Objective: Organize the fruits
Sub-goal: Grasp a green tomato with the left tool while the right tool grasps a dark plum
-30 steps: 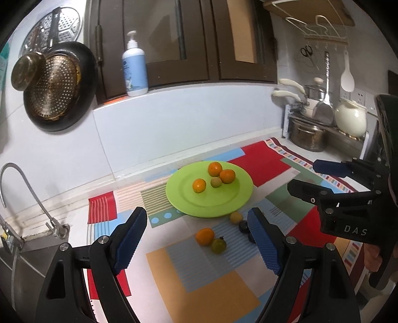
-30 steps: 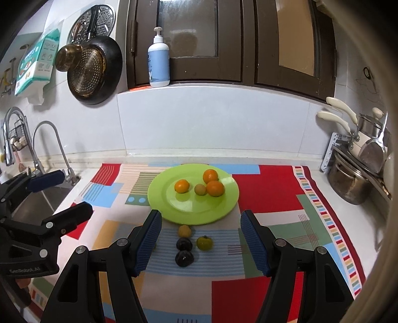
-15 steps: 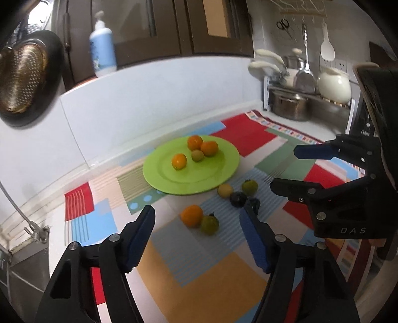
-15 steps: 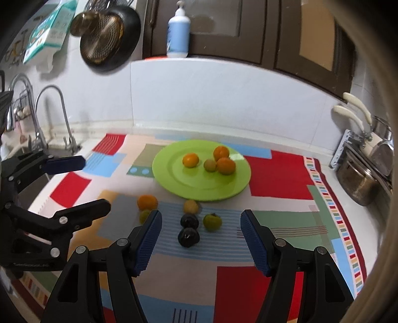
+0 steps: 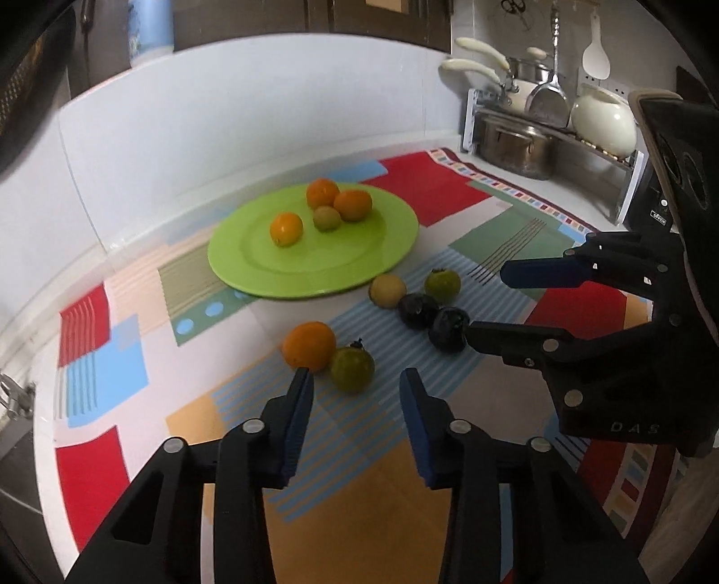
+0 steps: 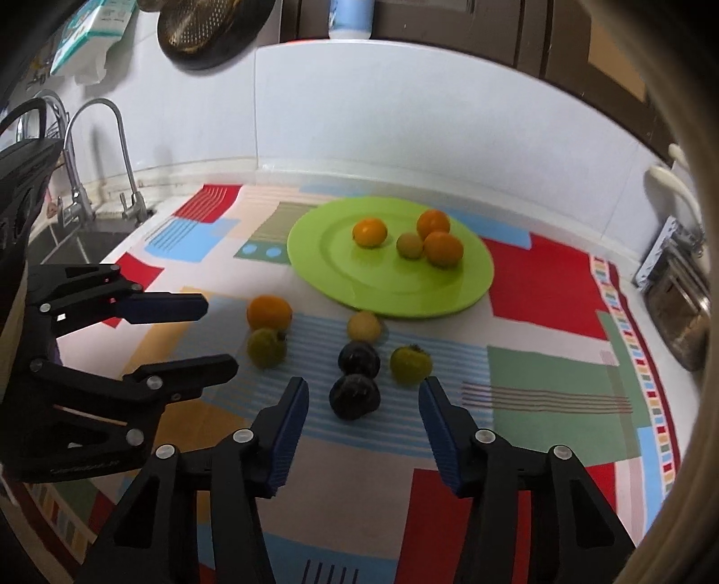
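Observation:
A green plate (image 5: 251, 265) holds three orange fruits and a small greenish one. Loose on the patchwork mat lie an orange fruit (image 5: 309, 345), a green fruit (image 5: 352, 368), a yellow fruit (image 5: 387, 290), another green one (image 5: 442, 285) and two dark fruits (image 5: 418, 310). My left gripper (image 5: 357, 376) hovers low at the near green fruit, jaws closing, pads apart from it. My right gripper (image 6: 363, 382) straddles the nearer dark fruit (image 6: 354, 396), jaws closing, pads clear of it. Each gripper shows in the other's view: right gripper (image 5: 485, 302), left gripper (image 6: 219, 333).
A rack with steel pots (image 5: 517, 143) and a white kettle (image 5: 602, 119) stands at the mat's right end. A sink with a tall faucet (image 6: 81, 148) lies to the left. The white backsplash rises behind the plate (image 6: 314, 269). A pan (image 6: 211, 27) hangs above.
Both grippers have come down and closer to the loose fruits on the mat, tilting further downward. Both pairs of jaws have narrowed, the left pair more.

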